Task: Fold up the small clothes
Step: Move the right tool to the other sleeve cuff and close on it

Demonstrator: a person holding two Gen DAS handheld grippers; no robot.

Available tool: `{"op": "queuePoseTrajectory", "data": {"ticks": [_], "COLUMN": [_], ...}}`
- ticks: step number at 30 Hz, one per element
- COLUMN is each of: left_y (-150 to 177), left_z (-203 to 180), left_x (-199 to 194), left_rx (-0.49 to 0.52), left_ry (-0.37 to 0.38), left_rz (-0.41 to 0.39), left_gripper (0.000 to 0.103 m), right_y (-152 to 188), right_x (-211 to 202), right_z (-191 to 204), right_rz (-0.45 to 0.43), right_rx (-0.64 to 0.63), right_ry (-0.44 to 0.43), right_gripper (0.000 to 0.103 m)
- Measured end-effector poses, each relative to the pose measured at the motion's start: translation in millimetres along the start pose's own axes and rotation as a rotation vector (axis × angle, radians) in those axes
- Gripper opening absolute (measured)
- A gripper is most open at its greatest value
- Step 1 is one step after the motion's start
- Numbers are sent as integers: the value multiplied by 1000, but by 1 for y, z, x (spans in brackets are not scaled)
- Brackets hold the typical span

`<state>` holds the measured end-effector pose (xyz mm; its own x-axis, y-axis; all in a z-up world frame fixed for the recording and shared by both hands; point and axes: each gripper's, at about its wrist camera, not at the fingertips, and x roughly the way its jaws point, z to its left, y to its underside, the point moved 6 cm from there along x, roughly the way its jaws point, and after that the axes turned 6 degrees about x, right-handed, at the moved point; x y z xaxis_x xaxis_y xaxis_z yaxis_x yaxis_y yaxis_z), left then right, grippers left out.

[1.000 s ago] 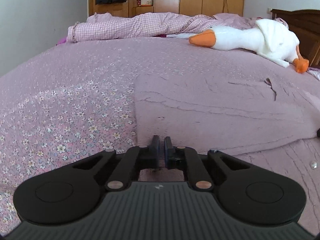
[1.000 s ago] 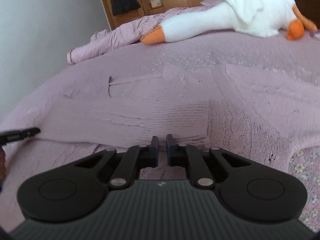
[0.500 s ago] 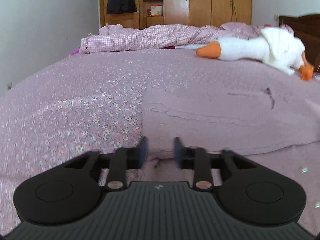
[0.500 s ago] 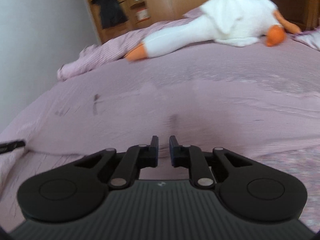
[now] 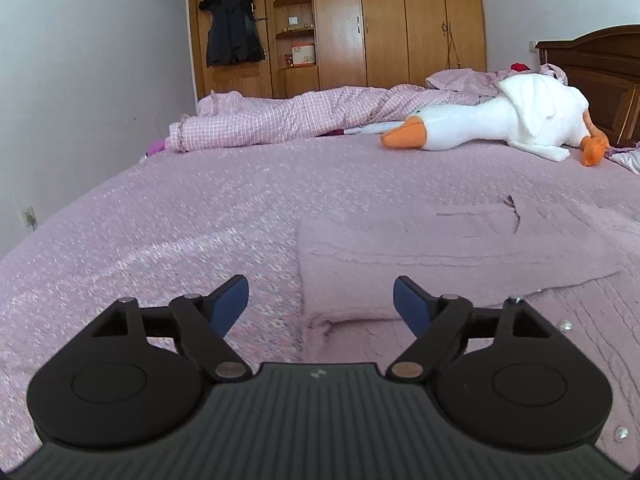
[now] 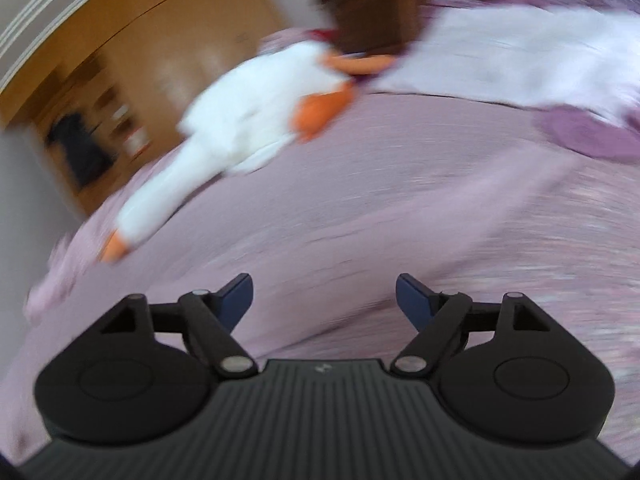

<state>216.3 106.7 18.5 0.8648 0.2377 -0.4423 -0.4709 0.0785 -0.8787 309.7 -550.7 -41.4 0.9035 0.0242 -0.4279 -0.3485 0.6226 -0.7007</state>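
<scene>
The left gripper (image 5: 321,298) is spread wide and holds nothing; just beyond its fingertips lies the folded pink knit garment (image 5: 452,248), flat on the bed, its near fold edge between the two blue pads (image 5: 230,300). The right gripper (image 6: 324,298) is likewise spread wide and empty, over bare bedspread; its view is badly blurred and tilted. The pink floral bedspread (image 5: 168,216) covers the whole bed. Farther back a white plush goose (image 5: 500,120) with an orange beak lies across it, beside a bunched pink checked quilt (image 5: 280,120). Behind stand a dark wooden headboard (image 5: 592,68), a wooden wardrobe (image 5: 400,24) with a dark jacket (image 5: 232,36) hanging on it, and a white wall (image 5: 92,60).
</scene>
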Motion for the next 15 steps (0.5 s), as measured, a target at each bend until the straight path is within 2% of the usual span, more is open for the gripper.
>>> {"op": "queuePoseTrajectory", "data": {"ticks": [3,4,6,12,15], "left_y": [-3,-2,0,0,-3], "left_z": [9,12,17,26,35], "left_x": [6,9,14,30,32], "left_rx": [-35,-55,-80,-98,-122], "left_ry": [-23,-23,-23,-38,-64], "left_rz": [-7,-16,-22,5,-5], "left_gripper": [87,87,88,88,88], "right_y": [-14,-15,-21,-38,-53], "right_x": [-4,-4,-2,30,44], "right_z": [-53,-65,-82,-86,-97], "right_rz": [-38,-48,-81,-110,-127], "right_rx": [148,196,276,252,268], "right_ry": [101,112,76,122,98], "right_gripper": [80,79,79,79,79]}}
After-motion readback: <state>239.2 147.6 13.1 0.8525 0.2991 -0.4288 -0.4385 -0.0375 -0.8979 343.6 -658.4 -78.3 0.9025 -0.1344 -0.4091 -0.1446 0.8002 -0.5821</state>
